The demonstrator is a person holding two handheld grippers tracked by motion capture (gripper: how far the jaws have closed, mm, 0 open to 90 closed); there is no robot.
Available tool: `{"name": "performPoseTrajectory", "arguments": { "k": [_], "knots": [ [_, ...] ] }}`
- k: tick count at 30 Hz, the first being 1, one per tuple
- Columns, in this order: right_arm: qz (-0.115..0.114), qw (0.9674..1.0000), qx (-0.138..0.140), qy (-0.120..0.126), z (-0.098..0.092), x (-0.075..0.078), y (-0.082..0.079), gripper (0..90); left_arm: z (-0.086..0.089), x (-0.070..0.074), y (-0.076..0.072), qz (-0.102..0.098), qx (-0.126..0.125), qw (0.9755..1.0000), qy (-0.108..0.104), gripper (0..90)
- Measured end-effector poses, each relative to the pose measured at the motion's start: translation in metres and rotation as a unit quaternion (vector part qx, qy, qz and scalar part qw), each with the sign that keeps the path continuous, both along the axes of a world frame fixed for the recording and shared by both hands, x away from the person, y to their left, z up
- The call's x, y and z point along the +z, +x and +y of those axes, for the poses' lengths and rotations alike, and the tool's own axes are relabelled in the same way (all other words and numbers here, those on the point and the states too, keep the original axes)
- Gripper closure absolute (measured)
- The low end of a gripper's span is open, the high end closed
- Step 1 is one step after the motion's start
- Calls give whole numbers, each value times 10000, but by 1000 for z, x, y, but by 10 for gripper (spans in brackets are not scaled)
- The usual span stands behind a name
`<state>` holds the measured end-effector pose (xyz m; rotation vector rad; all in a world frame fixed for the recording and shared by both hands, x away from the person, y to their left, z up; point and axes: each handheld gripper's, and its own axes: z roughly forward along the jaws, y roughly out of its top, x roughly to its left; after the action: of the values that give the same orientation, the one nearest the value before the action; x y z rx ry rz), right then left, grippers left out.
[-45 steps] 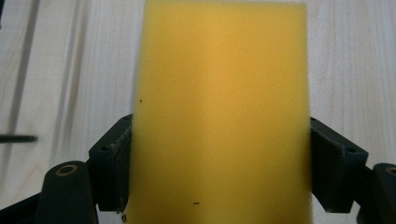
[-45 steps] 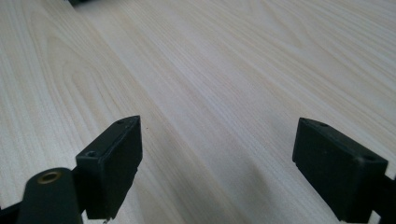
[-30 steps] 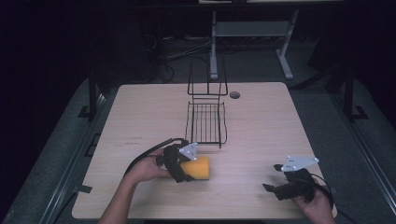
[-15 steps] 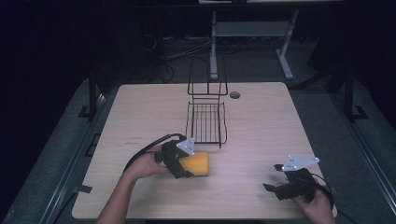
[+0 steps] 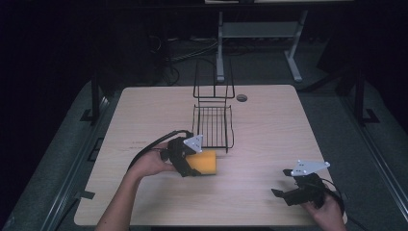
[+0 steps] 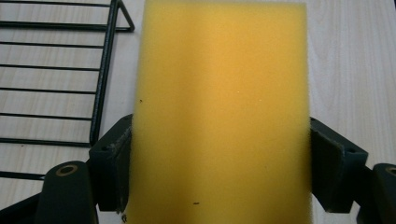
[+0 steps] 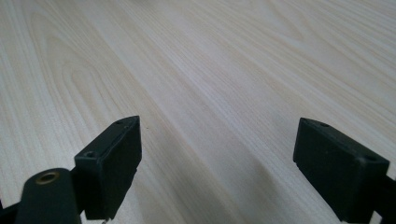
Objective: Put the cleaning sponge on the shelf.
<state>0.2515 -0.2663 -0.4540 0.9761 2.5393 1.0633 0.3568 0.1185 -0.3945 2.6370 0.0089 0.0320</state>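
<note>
A yellow sponge block (image 5: 206, 162) sits just above the table near the front of the black wire rack (image 5: 213, 126). My left gripper (image 5: 192, 166) is shut on the yellow sponge; in the left gripper view the sponge (image 6: 219, 112) fills the space between both jaws, pressed at its sides. My right gripper (image 5: 281, 191) rests low over the table at the front right, open, with bare wood between its jaws (image 7: 217, 163).
The wire rack has an upright back frame (image 5: 213, 77) toward the far side. A small round hole (image 5: 241, 97) lies in the tabletop behind the rack. Table edges (image 5: 332, 163) drop to a dark floor with a metal stand (image 5: 260, 31) beyond.
The left gripper with the sponge has shifted slightly toward the person and left, away from the rack. The right gripper has stayed put.
</note>
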Motion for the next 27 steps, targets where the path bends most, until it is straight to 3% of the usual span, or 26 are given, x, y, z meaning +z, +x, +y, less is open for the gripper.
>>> {"name": "performPoseTrajectory", "arguments": {
  "k": [24,27],
  "knots": [
    [-90,9999,-95,9,-3,1,-3,134,-13,13,20,-10,-119,9999,2,218],
    [-97,9999,-108,-5,-3,2,-3,135,-14,16,22,-22,-140,9999,-76,218]
  ]
}}
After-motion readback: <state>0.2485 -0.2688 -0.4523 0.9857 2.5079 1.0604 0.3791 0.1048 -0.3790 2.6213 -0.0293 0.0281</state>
